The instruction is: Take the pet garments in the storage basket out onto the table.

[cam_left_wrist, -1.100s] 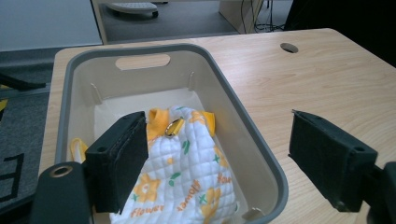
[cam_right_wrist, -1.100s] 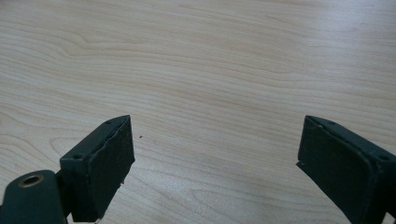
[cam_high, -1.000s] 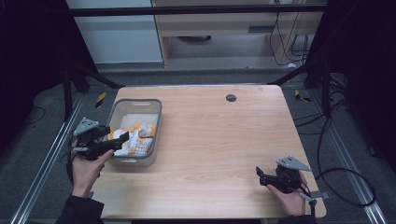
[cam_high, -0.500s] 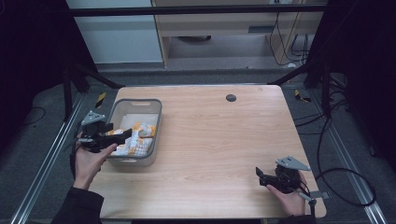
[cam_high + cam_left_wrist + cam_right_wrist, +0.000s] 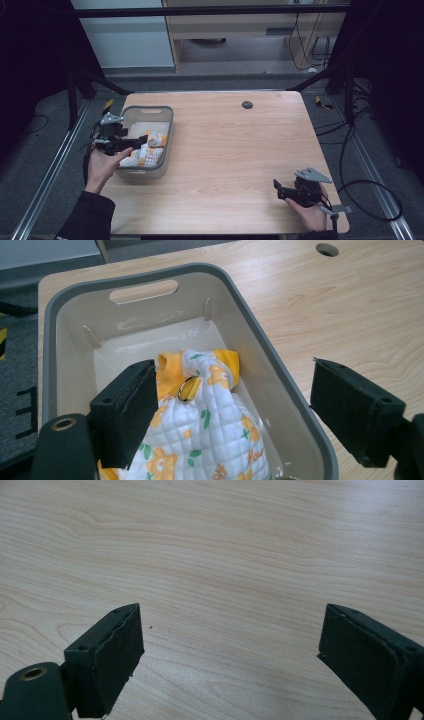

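Seen from the high view, your left gripper (image 5: 142, 140) hangs over the bin (image 5: 169, 131) at left, your right gripper (image 5: 278, 188) lower right, jaws apart. In the left gripper view, jaws wide; the quilted cloth (image 5: 210, 440) at bottom centre looks soft, light: pinch its bunched top. In the right gripper view, jaws apart over bare table (image 5: 225, 555).

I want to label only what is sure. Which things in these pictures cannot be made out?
- Lower part of the cloth: cut off by the bottom edge of the left gripper view; one jaw of the left gripper covers its side.
- Orange print on the cloth: cut off, unreadable.
- Bin floor under the cloth: hidden.
- Cloth pattern, high view: too small.
- Right gripper opening, high view: too small; its own view shows the jaws apart.
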Tool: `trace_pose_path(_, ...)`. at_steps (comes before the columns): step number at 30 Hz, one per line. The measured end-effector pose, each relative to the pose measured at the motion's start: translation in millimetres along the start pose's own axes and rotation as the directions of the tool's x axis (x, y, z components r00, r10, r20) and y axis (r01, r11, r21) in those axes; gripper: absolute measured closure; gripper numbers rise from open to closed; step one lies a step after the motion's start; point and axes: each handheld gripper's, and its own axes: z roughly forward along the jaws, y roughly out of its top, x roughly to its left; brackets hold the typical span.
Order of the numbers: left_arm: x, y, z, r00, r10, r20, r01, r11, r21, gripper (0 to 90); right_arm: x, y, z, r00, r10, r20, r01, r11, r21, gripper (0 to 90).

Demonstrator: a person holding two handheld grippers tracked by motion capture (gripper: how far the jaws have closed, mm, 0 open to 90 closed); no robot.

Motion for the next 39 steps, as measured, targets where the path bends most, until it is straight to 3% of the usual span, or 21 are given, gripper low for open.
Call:
trace_pose_path(6,-2.5,6.3,5.3,0.9998,0.018,-0.006,-0.017,0.9994,0.03,19.0,0.8,0.3,1.0,1.0,-0.003,-0.001,0.003,1.0,0.004,10.6)
trace_pose_path(11,-1.8,9.8,9.5,1.0,0.005,0.006,-0.005,0.9992,0.039,19.8,0.4,0.2,1.1,1.0,-0.001,-0.002,0.001,1.0,0.005,10.6)
trace_pose_path(22,3.3,9.7,24.8,0.9999,0.005,-0.013,-0.004,0.9939,0.11,22.1,0.1,0.2,2.1,1.0,-0.003,-0.004,0.003,1.0,0.011,10.6)
trace_pose_path(27,0.3,9.1,32.7,0.9994,0.021,-0.026,-0.017,0.9891,0.146,23.4,0.4,0.2,2.3,1.0,-0.003,-0.006,0.003,1.0,0.014,10.6)
trace_pose_path(39,1.9,1.3,47.8,0.9996,0.003,-0.027,0.002,0.9801,0.198,33.9,0.0,0.0,3.0,1.0,-0.006,-0.007,0.006,1.0,0.017,10.5)
